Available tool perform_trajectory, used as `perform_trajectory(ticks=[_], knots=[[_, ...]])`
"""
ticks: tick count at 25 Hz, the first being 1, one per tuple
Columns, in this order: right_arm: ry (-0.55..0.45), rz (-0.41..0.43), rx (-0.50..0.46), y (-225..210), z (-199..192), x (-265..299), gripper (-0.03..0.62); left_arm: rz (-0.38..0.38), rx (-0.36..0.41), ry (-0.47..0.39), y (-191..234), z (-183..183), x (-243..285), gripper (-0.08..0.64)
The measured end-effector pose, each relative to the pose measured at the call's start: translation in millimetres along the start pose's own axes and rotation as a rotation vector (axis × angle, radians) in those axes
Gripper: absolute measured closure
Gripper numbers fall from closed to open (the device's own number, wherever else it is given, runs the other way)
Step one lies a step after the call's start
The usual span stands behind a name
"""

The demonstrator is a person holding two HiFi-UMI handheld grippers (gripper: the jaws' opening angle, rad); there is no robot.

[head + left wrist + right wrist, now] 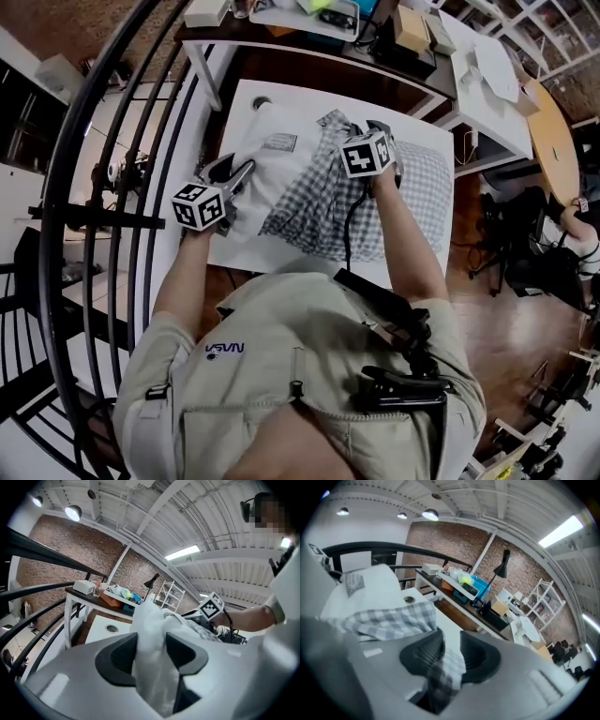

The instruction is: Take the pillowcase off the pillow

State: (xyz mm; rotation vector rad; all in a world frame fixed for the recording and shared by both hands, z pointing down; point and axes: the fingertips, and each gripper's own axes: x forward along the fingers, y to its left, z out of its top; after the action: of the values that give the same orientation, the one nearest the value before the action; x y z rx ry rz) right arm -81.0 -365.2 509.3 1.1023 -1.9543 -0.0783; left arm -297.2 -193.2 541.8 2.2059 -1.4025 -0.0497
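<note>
We are gripping the pillow (pixel 272 173) in the left hand-held gripper (pixel 151 653), and the pillowcase (pixel 314 211), lying to its right, in the right hand-held gripper (pixel 449 652).

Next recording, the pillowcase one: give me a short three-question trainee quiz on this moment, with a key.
1. True or false: the left gripper has the white pillow between its jaws.
2. What is between the jaws of the right gripper? A: the checked pillowcase. B: the white pillow. C: nothing.
3. Fill in: the pillow and pillowcase rest on a ___ table.
Key: 1 true; 2 A; 3 white.
</note>
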Motion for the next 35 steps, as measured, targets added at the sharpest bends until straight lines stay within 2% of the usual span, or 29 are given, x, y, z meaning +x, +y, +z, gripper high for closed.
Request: perform_trajectory(ticks=[1,2,4,6,9,11,14,16,17,18,19,20,21,24,26,29,32,35], knots=[[-0.035,-0.001,0.024,1,6,-16,0.458,0.014,-0.003,-0.007,2,2,-5,0.350],[-0.073,0.000,0.048,4,10,-35,0.457,0.026,-0.007,-0.022,4,5,-12,0.315],[-0.148,0.010,0.103,18,12,-74,0.457,0.042,-0.008,-0.053,3,7,-34,0.294],[-0.184,0.054,0.167,45,3,-107,0.457,0.049,-0.001,-0.045,-1,-2,-54,0.290],[-0.166,0.175,0.226,99,-27,-144,0.457,0.034,0.026,0.062,-16,-41,-62,0.267],[-0.143,0.262,0.229,136,-50,-160,0.457,0.011,0.041,0.143,-30,-72,-56,0.249],[-0.106,0.377,0.171,191,-75,-169,0.435,0.001,0.036,0.206,-46,-104,-47,0.219],[-0.069,0.410,0.074,224,-92,-158,0.408,0.006,0.049,0.249,-53,-115,-42,0.220],[-0.055,0.395,0.013,234,-101,-147,0.396,0.016,0.074,0.277,-57,-117,-39,0.241],[-0.048,0.362,-0.049,239,-108,-137,0.396,0.037,0.115,0.302,-60,-118,-36,0.312],[-0.050,0.322,-0.103,240,-113,-129,0.425,0.067,0.165,0.317,-64,-114,-34,0.425],[-0.063,0.291,-0.140,237,-114,-126,0.483,0.101,0.210,0.316,-67,-107,-34,0.498],[-0.085,0.274,-0.157,232,-112,-129,0.543,0.132,0.239,0.298,-71,-95,-35,0.519],[-0.168,0.266,-0.154,209,-101,-158,0.574,0.205,0.247,0.183,-83,-50,-45,0.537],[-0.203,0.231,-0.162,185,-101,-177,0.578,0.243,0.236,0.107,-89,-22,-55,0.540],[-0.184,0.145,-0.146,132,-124,-192,0.581,0.285,0.191,0.018,-83,5,-66,0.541],[-0.138,0.065,-0.108,79,-159,-196,0.581,0.305,0.134,-0.031,-71,13,-74,0.541],[-0.077,0.037,-0.114,59,-195,-185,0.581,0.322,0.131,0.000,-64,-9,-75,0.540]])
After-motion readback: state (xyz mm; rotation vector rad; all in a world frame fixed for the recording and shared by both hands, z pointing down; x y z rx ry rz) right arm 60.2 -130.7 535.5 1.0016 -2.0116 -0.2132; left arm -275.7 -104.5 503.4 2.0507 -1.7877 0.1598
